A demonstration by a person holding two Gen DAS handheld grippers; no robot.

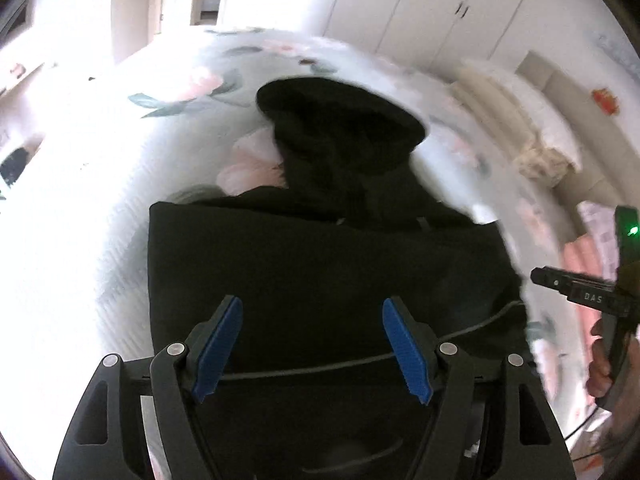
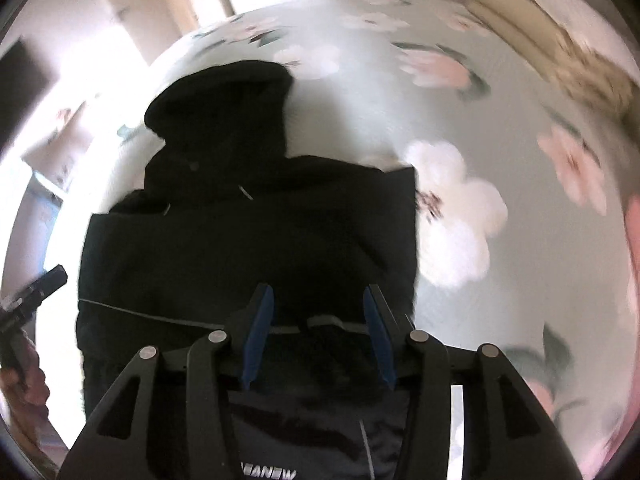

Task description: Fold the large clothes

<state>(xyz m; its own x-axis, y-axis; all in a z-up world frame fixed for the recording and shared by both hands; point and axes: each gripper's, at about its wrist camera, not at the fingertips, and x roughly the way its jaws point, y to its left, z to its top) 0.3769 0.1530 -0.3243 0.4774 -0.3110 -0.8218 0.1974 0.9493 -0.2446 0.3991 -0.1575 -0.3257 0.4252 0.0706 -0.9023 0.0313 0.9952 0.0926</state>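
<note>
A black hooded jacket (image 1: 328, 248) lies on a bed covered by a pale floral bedspread (image 1: 192, 92), its body folded into a rough rectangle and its hood (image 1: 340, 116) spread out at the far end, away from both cameras. In the left wrist view the left gripper (image 1: 312, 348) hangs over the near part of the jacket with its jaws standing wide apart; the blue pads (image 1: 218, 350) press on nothing, and only dark cloth and a thin grey cord (image 1: 472, 330) show between and below them. At the right edge of that view the right gripper (image 1: 576, 292) shows from the side, a hand (image 1: 604, 364) wrapped around its grip and a green light (image 1: 632, 233) glowing on its body.

In the right wrist view the right gripper (image 2: 318, 330) points down at the jacket's near edge. Its jaws are partly apart, and the pads do not press on the cloth, though a grey-trimmed hem (image 2: 320, 322) runs across between them. The left gripper (image 2: 34, 292) shows at the left edge of this view, held in a hand (image 2: 24, 380). Both views are blurred. White wardrobe doors (image 1: 460, 12) stand beyond the bed, and pillows (image 1: 532, 120) lie at its far right side.
</note>
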